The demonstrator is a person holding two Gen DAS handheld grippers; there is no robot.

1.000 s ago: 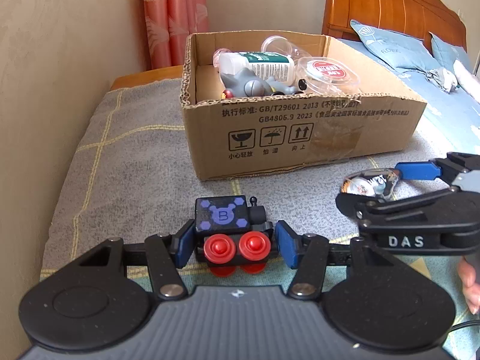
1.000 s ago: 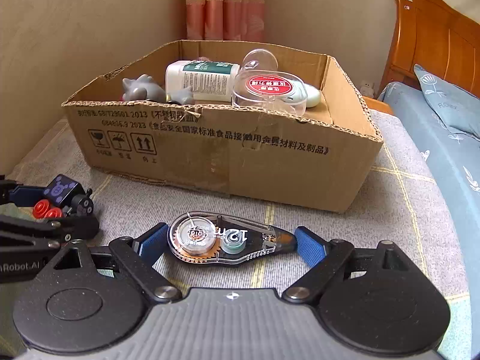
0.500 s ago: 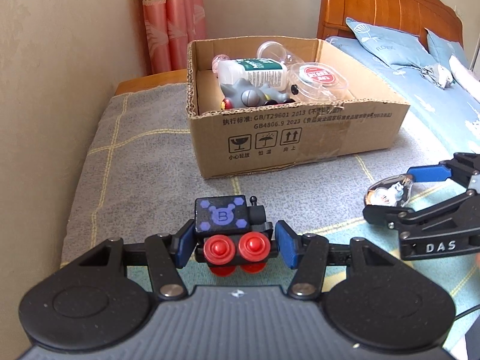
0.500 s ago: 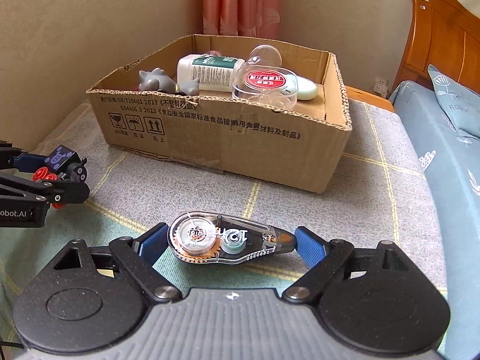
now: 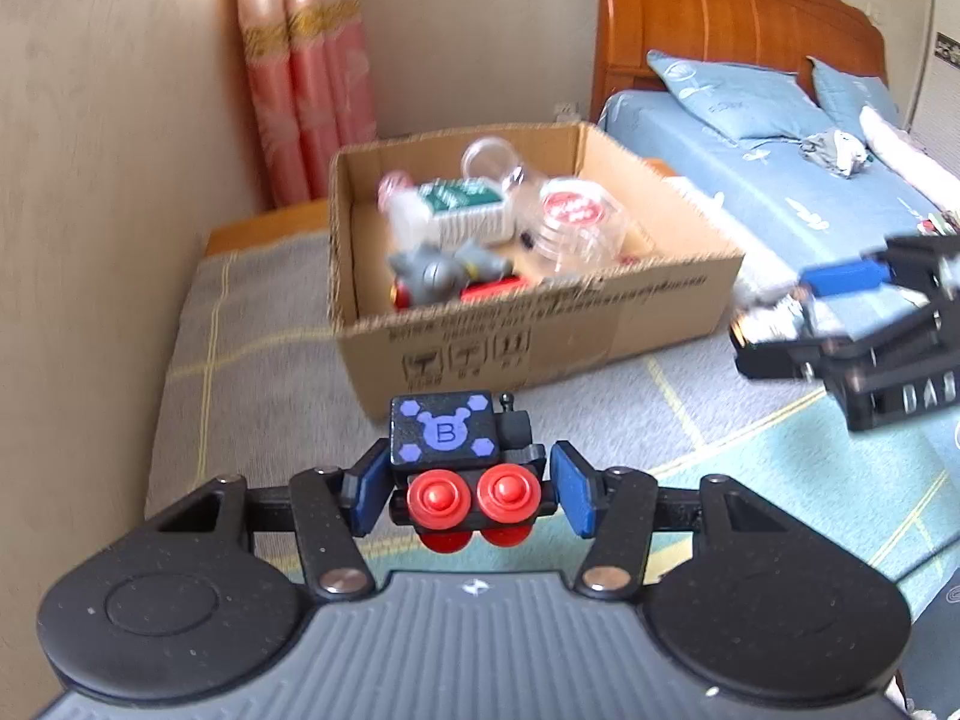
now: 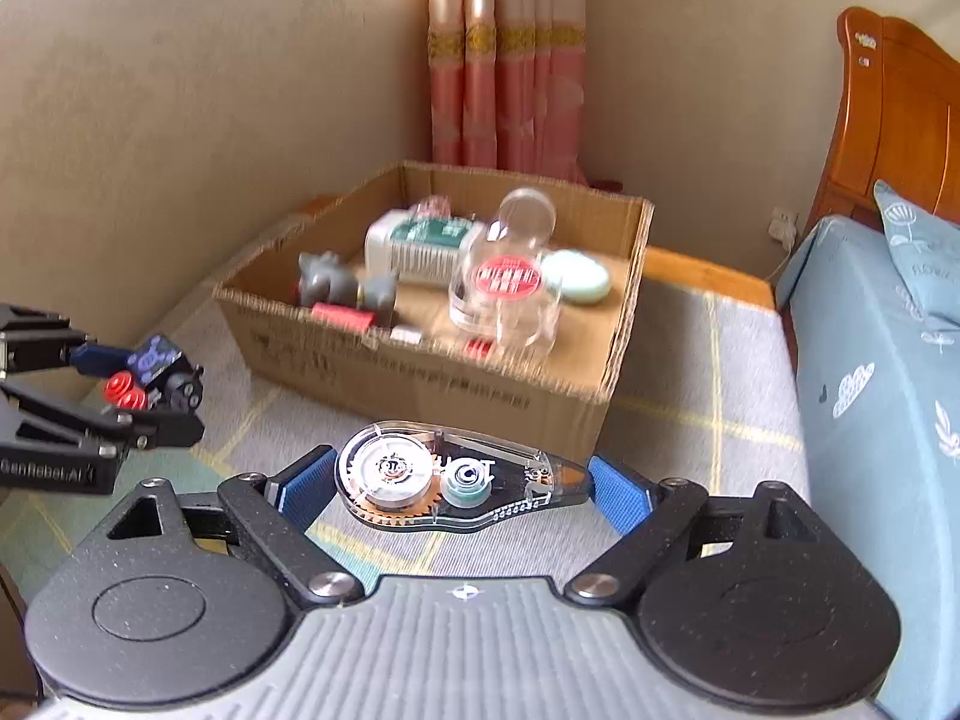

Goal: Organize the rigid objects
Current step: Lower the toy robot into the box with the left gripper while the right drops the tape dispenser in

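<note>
Step in hand, as judged from the scene: carry both held items to the cardboard box (image 5: 540,324) and release them inside.

The left tool (image 5: 468,483) is clamped on a black toy train block (image 5: 465,462) with red wheels, its blue pads pressed on the block's two sides. The right tool (image 6: 462,486) grips a transparent correction tape dispenser (image 6: 456,483) end to end, one pad on the round rear and one on the tapered nose. Both items are clear of the grey checked blanket (image 5: 252,348), in front of the box.

The box already holds a white bottle (image 6: 420,243), a grey toy figure (image 6: 336,285) and a clear round container with a red label (image 6: 510,294).

Procedure:
1. Bring each tool over the front wall with the item above the rim.
2. Aim for bare cardboard floor; the right-hand portion appears less crowded.
3. Lower before opening, so neither item drops onto the clear container.
4. Keep the two tools apart over the box.
</note>
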